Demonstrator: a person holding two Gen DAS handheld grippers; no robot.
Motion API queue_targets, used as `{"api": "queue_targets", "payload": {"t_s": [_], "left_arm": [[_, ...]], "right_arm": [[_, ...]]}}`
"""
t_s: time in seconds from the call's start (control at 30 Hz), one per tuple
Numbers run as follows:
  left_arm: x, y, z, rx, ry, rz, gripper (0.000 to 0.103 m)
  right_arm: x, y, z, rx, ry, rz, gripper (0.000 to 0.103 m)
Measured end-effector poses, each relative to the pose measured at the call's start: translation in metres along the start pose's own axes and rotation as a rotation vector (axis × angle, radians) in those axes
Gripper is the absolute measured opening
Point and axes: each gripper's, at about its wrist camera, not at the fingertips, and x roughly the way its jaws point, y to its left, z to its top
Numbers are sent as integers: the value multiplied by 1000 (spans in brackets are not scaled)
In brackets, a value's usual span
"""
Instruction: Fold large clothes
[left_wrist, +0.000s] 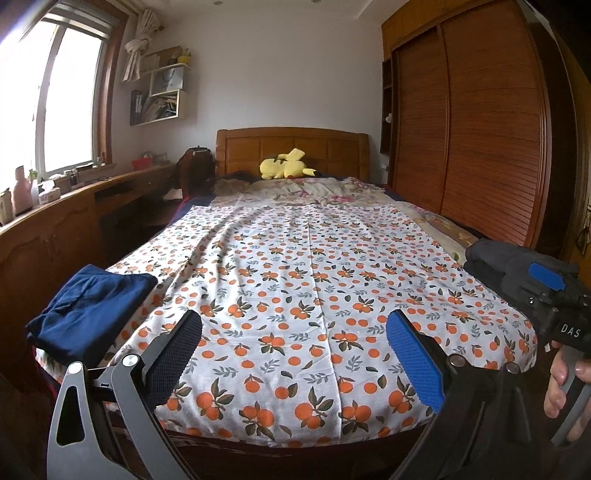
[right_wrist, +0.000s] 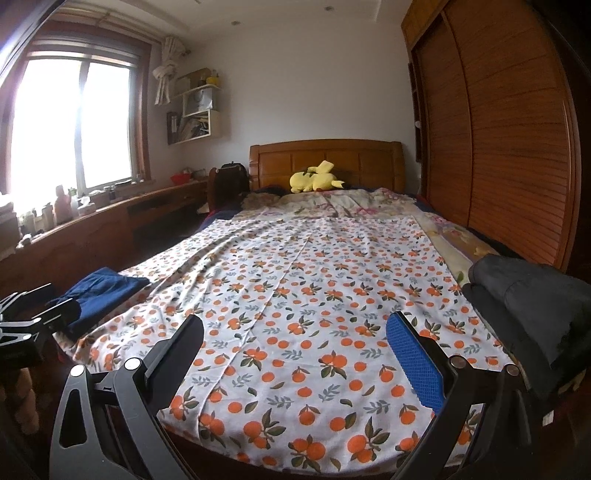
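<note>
— What lies on the bed (left_wrist: 207, 435), left to right?
— A folded navy garment (left_wrist: 92, 306) at the left edge, orange-print sheet between, dark folded clothes (right_wrist: 532, 295) at the right edge.
— And your tools?
— My left tool (left_wrist: 293, 354) and right tool (right_wrist: 295, 354) hover over the foot, both spread apart, holding nothing.

White walls, white ceiling with recessed lights. Bright window (right_wrist: 70, 125), wooden frame, far left; tied-up curtain (right_wrist: 167, 74) beside it. Wall shelves (right_wrist: 197, 107) hold papers. Long wooden counter (left_wrist: 74, 206) under window, cluttered with bottles. Wooden headboard (left_wrist: 291, 147) against back wall. Louvered wooden wardrobe (left_wrist: 476, 129) along right.
</note>
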Motion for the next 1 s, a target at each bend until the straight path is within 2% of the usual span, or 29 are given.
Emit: {"api": "queue_targets", "payload": {"t_s": [1.0], "left_arm": [[-6,-12,5,-4,-24,-8,100]], "right_arm": [[-5,1,1,4,-8,9,96]]}}
